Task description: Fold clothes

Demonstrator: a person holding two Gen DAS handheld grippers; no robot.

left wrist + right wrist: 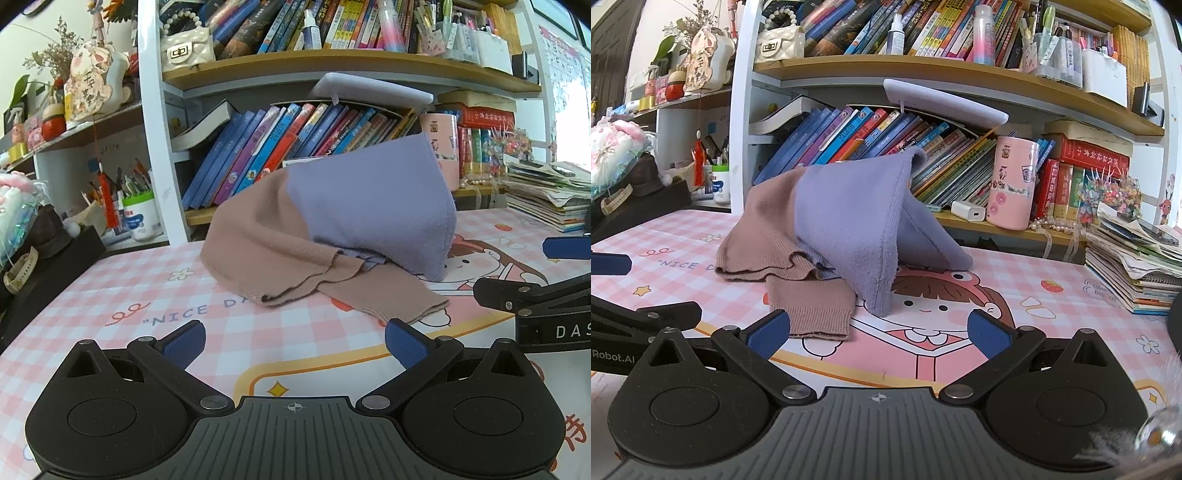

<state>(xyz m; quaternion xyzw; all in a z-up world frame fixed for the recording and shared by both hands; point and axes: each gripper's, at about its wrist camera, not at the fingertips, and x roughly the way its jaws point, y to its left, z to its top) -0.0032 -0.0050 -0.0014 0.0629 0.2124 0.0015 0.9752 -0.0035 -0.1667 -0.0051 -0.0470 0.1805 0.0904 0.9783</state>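
Observation:
A knit sweater, lilac body with dusty-pink sleeves [332, 229], lies in a raised heap on the pink checked desk mat [110, 295], leaning against the bookshelf. One pink sleeve cuff [816, 310] stretches toward me. My left gripper [293, 345] is open and empty, just short of the cuff. My right gripper [879, 334] is open and empty, its left pad [768, 336] close by the cuff end. Each gripper shows at the edge of the other's view: the right one [543, 295] and the left one [635, 321].
A bookshelf full of books [886, 140] stands right behind the sweater. A pink cylinder [1012, 184] and white charger [967, 212] sit on the low shelf. A paper stack [1134, 258] lies at right. A black box with clutter [44, 266] sits at left.

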